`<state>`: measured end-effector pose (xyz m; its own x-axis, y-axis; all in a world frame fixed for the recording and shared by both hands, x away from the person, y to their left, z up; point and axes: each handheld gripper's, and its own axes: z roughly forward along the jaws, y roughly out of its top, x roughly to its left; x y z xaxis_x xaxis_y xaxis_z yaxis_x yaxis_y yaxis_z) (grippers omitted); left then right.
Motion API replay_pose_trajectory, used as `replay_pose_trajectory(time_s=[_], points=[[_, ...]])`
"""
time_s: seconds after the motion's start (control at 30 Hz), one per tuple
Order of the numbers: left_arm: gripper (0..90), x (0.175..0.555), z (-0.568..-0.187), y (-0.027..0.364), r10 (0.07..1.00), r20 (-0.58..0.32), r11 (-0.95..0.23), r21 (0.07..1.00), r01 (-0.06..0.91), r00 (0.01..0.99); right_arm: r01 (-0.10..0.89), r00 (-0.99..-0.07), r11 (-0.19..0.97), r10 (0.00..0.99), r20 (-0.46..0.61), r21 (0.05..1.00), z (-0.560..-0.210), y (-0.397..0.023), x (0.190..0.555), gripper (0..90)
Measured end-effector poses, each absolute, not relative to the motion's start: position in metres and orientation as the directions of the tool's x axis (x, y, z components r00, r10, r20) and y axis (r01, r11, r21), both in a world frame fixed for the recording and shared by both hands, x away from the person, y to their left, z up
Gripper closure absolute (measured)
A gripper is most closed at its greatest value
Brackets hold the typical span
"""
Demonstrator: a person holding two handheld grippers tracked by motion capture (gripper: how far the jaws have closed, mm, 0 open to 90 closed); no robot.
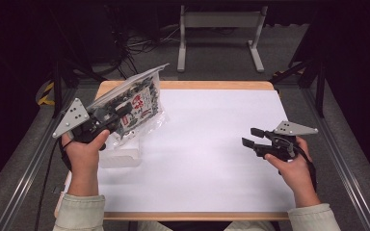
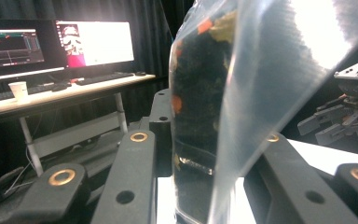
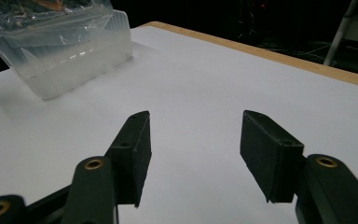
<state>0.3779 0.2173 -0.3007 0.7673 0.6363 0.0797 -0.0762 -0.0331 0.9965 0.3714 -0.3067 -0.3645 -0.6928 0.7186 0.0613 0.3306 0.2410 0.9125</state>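
clear plastic bag (image 1: 134,103) | dark contents, red print | lifted, tilted | above clear tub (image 1: 120,156)

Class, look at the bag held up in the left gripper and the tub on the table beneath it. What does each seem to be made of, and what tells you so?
Bag: thin clear plastic film, glossy; it crinkles, glints, and shows dark contents through it.
Tub: stiffer translucent plastic, milky and frosted; straight walls keep their shape and only blur what lies behind them.
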Motion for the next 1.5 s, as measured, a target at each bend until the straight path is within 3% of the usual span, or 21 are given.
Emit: replay_pose_trajectory(time_s=[0.5, 1.5], points=[[72.0, 0.392, -0.306, 0.248, 0.673, 0.067, -0.05, 0.998, -0.045, 0.737, 0.34, -0.687, 0.243, 0.724, 0.063, 0.909, -0.368, -0.309, 0.37, 44.1], [71.9, 0.407, -0.327, 0.267, 0.728, 0.034, -0.055, 0.998, 0.008, 0.685, 0.352, -0.687, 0.239, 0.722, 0.077, 0.905, -0.372, -0.311, 0.37, 43.9]])
